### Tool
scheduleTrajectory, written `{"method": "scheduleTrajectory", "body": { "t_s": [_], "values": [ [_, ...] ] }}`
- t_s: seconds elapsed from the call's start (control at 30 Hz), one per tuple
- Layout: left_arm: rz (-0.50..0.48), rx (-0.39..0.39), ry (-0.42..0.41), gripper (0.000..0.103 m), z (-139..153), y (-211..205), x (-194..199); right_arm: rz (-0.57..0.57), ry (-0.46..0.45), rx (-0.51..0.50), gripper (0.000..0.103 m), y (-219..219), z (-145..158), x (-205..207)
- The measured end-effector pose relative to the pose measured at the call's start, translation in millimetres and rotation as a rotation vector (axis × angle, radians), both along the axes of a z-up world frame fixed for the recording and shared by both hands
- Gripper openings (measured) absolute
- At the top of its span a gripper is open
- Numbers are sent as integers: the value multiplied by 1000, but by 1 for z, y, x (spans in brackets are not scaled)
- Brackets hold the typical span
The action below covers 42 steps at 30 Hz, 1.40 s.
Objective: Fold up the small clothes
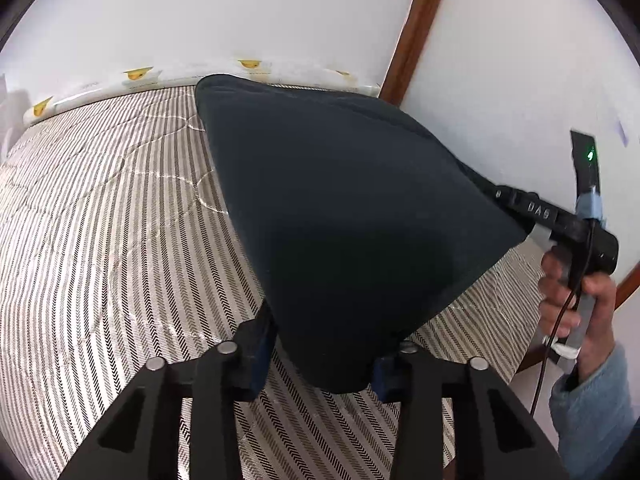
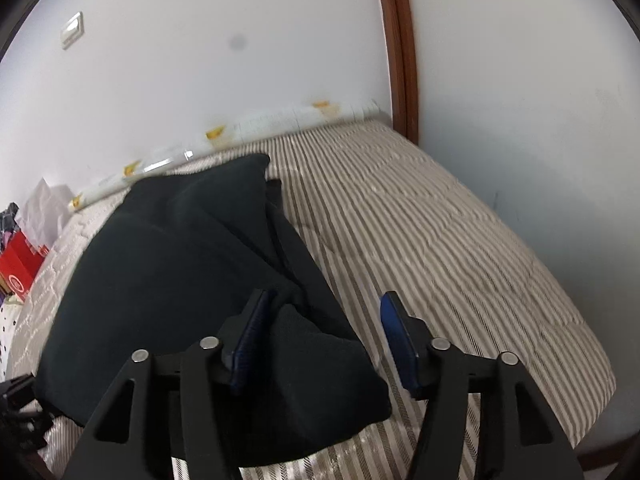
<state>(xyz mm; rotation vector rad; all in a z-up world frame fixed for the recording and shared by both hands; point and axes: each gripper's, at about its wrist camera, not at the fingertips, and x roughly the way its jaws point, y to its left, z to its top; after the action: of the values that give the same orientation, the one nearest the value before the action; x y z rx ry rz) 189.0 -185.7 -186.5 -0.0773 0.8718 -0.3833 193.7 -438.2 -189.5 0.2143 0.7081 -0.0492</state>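
A dark navy garment (image 1: 340, 216) lies on the striped bed cover (image 1: 100, 220). In the left wrist view its near corner drapes over and between my left gripper's (image 1: 320, 364) jaws, which stand wide apart with the cloth hiding their tips. The right gripper's body (image 1: 560, 224) reaches under the garment's right edge. In the right wrist view the garment (image 2: 172, 272) is bunched and folded at the left, and my right gripper (image 2: 324, 340) is open, its left pad (image 2: 250, 340) touching the cloth, its right pad (image 2: 394, 336) over bare cover.
A white wall and a brown wooden door frame (image 2: 400, 48) stand behind the bed. A rolled plastic strip with yellow marks (image 1: 140, 76) lies along the far edge. A red box (image 2: 18, 268) and white cloth sit at the far left. The bed's right side (image 2: 460, 240) is bare cover.
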Motion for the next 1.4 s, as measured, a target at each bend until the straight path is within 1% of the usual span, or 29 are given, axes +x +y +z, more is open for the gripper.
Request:
{"method": "scheduleTrajectory", "body": {
  "t_s": [0.07,0.1,0.17,0.2,0.23,0.27,0.3,0.43,0.5,0.6,0.67,0.8,0.93,1.03,1.1,1.2,1.3,1.4],
  "values": [
    [-5,20,-18,27,2,-1,-3,-5,46,39,57,-1,-6,5],
    [-5,25,-35,26,5,1,-7,-9,42,46,55,0,-7,5],
    [-1,13,-49,23,10,3,-9,43,26,31,20,10,-6,7],
    [7,15,-55,23,11,4,-8,26,18,-9,20,17,-4,7],
    [12,15,-58,23,12,6,-8,12,8,-53,17,26,-2,7],
    [21,15,-63,22,13,9,-7,7,4,-78,16,32,-1,8],
    [31,13,-68,22,15,13,-7,3,5,-88,15,37,0,10],
    [85,-8,-75,21,23,42,1,16,11,-22,15,54,2,21],
    [111,-16,-81,20,27,57,5,26,3,-19,15,67,4,26],
    [159,0,-99,19,33,86,11,61,0,-14,14,98,8,40],
    [186,-3,-102,19,35,107,14,83,-4,-6,14,117,11,50],
    [248,4,-101,19,35,147,19,143,-14,-2,14,160,16,70],
    [308,8,-98,19,33,179,18,204,-22,-4,14,199,20,84],
    [331,-3,-74,19,27,193,17,241,-24,-17,14,213,23,81],
    [330,-7,-56,19,22,200,13,261,-36,-27,14,212,26,70],
    [324,18,-53,18,15,190,8,289,-49,-22,14,198,27,48],
    [302,20,-57,18,13,178,-3,297,-48,-15,14,179,19,28],
    [290,69,-65,18,9,165,-13,284,-30,-4,18,167,13,20]
  ]
}}
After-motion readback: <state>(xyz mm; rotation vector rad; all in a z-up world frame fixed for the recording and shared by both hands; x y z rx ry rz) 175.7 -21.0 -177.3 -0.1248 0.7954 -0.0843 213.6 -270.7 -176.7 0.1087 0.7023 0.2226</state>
